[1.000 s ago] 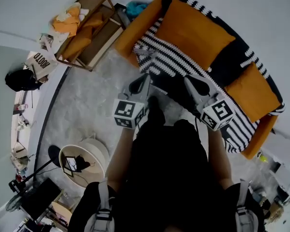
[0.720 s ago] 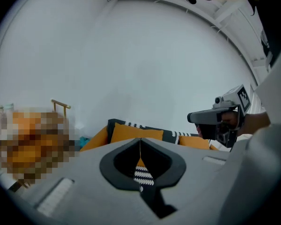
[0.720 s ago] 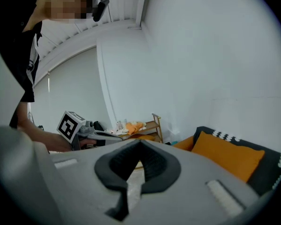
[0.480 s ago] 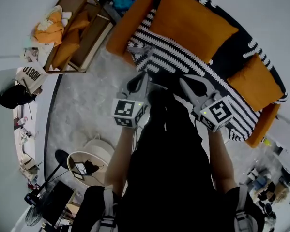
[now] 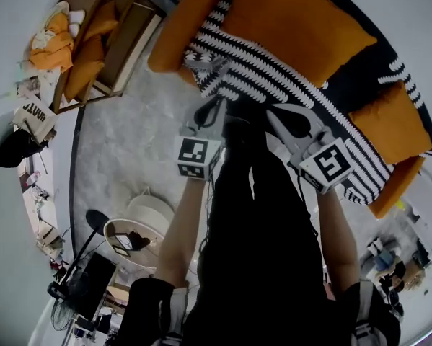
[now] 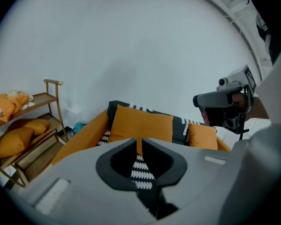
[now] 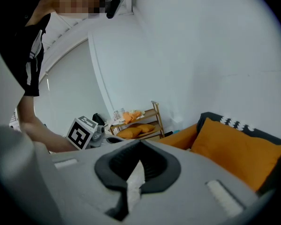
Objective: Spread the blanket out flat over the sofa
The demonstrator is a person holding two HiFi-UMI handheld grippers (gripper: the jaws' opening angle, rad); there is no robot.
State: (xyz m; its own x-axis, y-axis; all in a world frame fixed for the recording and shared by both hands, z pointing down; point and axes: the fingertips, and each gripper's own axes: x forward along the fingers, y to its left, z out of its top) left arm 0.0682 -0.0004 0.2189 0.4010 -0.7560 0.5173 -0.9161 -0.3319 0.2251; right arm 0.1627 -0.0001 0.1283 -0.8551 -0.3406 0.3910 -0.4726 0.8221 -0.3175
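The black-and-white striped blanket (image 5: 262, 78) lies spread along the orange sofa (image 5: 174, 42), under a large orange cushion (image 5: 295, 20) and a smaller one (image 5: 389, 121). Both grippers hover side by side over the sofa's front edge. My left gripper (image 5: 210, 114) points at the blanket's front edge; its jaws are opening, a thin slit shows between the tips (image 6: 141, 142), and nothing is between them. Through that slit the blanket (image 6: 140, 170) appears on the seat. My right gripper (image 5: 291, 125) is shut and empty, its tips (image 7: 140, 144) meeting.
A wooden shelf rack (image 5: 100, 42) with orange cushions and cloths stands left of the sofa. A pale shaggy rug (image 5: 122, 143) covers the floor. A round white side table (image 5: 133, 229) and a black bag (image 5: 14, 150) sit to the left, behind me.
The head view has shifted toward the sofa, which now fills more of the top. Both grippers stay side by side before the body; the blanket lies as before.
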